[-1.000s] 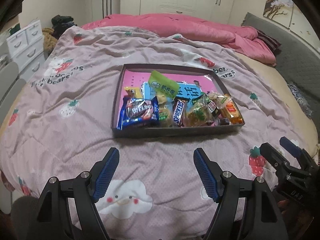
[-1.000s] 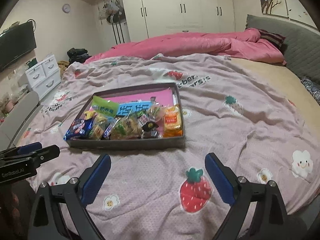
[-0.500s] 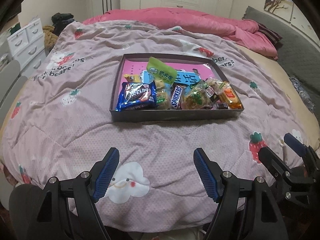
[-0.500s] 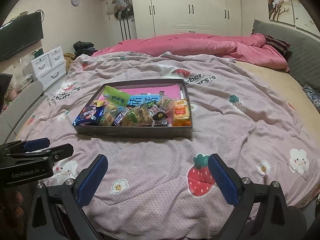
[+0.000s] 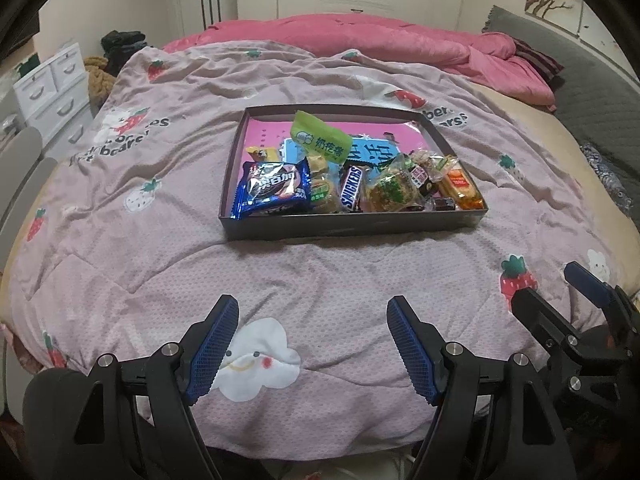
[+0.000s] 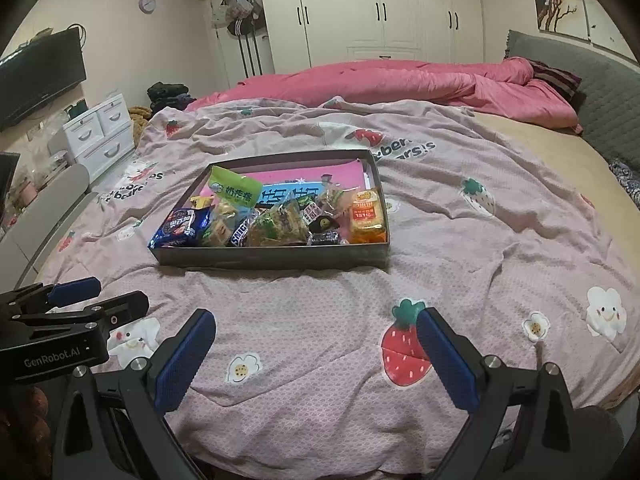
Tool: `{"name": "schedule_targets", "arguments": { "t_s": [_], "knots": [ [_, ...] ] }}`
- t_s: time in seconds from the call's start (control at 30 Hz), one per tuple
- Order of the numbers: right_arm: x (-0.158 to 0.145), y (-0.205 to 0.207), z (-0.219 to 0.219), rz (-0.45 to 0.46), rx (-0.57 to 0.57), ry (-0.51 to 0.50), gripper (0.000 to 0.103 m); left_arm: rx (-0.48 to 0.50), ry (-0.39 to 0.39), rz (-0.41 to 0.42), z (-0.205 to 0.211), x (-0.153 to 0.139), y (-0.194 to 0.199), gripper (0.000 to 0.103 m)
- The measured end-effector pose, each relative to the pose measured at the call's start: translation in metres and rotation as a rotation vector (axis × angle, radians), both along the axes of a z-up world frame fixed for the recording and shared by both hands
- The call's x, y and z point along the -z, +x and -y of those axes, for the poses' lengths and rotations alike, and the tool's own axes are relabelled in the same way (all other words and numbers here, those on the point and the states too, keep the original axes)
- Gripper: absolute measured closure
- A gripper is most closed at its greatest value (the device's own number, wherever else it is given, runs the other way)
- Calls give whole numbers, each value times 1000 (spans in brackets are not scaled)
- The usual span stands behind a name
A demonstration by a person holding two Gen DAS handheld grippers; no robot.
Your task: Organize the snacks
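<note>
A dark shallow box (image 5: 348, 229) sits on the bed, full of snacks: a blue cookie pack (image 5: 276, 188), a Snickers bar (image 5: 351, 189), a green packet (image 5: 320, 136) and an orange packet (image 5: 460, 185). The box also shows in the right wrist view (image 6: 276, 258). My left gripper (image 5: 312, 346) is open and empty, well short of the box near the bed's front edge. My right gripper (image 6: 316, 360) is open and empty, also short of the box. Each gripper shows at the other view's edge.
A strawberry-print quilt (image 5: 140, 184) covers the bed. A pink duvet (image 5: 380, 44) lies at the far side. White drawers (image 6: 100, 136) and a grey chair (image 6: 44, 216) stand left of the bed. A grey headboard (image 6: 600, 92) is on the right.
Both grippers have pulled back from the box toward the bed's front edge and tilted up a little. Both stayed open and empty. The box and snacks have not moved.
</note>
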State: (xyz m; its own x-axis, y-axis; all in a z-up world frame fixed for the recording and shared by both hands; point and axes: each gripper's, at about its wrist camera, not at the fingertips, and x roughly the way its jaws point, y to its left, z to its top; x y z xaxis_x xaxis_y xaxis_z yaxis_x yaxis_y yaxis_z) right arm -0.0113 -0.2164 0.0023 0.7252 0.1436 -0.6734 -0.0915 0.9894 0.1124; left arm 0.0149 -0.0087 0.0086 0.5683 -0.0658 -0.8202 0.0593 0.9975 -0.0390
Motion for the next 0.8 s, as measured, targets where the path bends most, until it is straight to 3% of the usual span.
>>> {"name": "schedule_targets", "arguments": {
  "t_s": [0.8],
  "knots": [
    [5,6,0,-3,13,-24,2,-4,21,-20,0,9,5,25]
  ]
}}
